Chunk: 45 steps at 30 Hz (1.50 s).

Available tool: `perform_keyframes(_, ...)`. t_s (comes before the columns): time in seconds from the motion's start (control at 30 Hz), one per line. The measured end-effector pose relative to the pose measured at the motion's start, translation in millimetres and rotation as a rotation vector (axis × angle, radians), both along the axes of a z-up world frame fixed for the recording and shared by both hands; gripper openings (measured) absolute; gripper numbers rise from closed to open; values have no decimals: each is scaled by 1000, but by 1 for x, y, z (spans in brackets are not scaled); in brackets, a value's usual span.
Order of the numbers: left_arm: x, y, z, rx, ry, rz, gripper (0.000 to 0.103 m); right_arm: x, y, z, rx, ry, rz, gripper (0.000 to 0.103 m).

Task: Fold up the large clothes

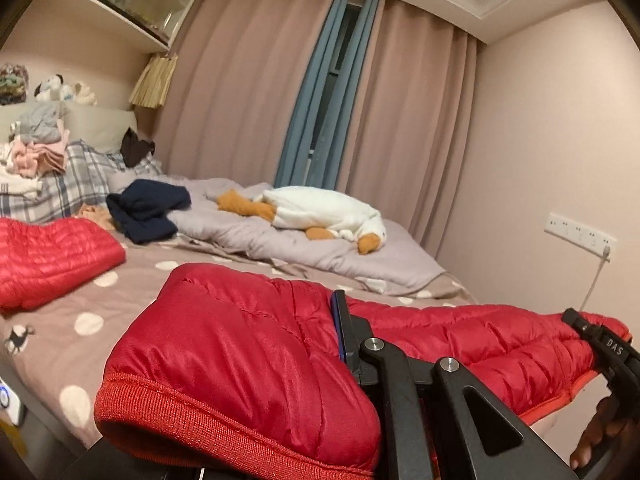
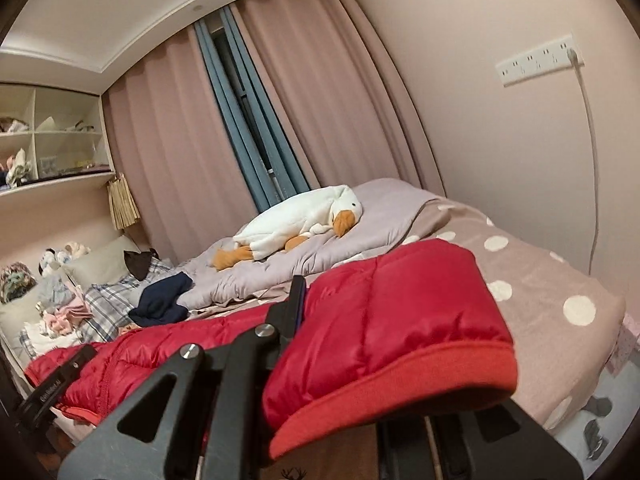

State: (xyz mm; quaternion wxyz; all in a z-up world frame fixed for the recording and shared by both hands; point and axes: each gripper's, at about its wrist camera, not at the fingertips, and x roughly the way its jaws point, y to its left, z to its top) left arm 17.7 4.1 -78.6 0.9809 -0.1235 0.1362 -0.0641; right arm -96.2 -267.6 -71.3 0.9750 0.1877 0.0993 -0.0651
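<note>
Left wrist view shows the red down jacket (image 1: 248,344) stretched along its long axis between both claws, across the lower frame, lifted at the bed's near edge. The left gripper (image 1: 340,332) is clamped on its ribbed hem; the right gripper (image 2: 296,304) likewise pinches the other hem corner. The polka-dot bedspread (image 1: 132,280) lies beyond, toward the plush goose (image 1: 328,210) and pink curtains (image 1: 240,80).

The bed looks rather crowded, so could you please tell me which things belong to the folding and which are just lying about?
In use:
red puffer jacket
left gripper
right gripper

Lying about:
plush goose
navy garment
grey quilt
clothes pile
</note>
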Motion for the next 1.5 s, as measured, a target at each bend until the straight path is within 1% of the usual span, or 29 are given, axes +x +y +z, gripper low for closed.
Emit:
perform_keyframes(0.1,3,3,-3,-18,43,-2,13,1,1,-1,12,24,2,12)
perform_keyframes(0.17,1,4,-4,-20,38,-14,13,1,0,-2,11,21,5,12)
perform_keyframes(0.23,7,2,-7,-5,47,-14,13,6,-2,-5,4,31,1,11)
perform_keyframes(0.4,19,-6,-18,24,101,-2,13,22,-3,-18,4,110,-21,12)
perform_keyframes(0.53,33,-3,-27,-13,147,-14,13,33,-7,-29,22,150,-27,12)
perform_keyframes(0.73,45,-13,-28,31,140,-6,13,46,-9,-34,7,168,-41,13)
perform_keyframes(0.9,53,-15,-33,23,157,-10,13,56,-14,-39,23,186,-46,12)
perform_keyframes(1.07,64,-20,-36,36,170,-10,13,65,-12,-43,2,207,-53,13)
perform_keyframes(1.37,85,-24,-40,34,193,-13,13,84,-16,-50,-3,228,-51,14)
perform_keyframes(1.5,96,-30,-49,56,214,-10,13,96,-19,-57,4,252,-52,14)
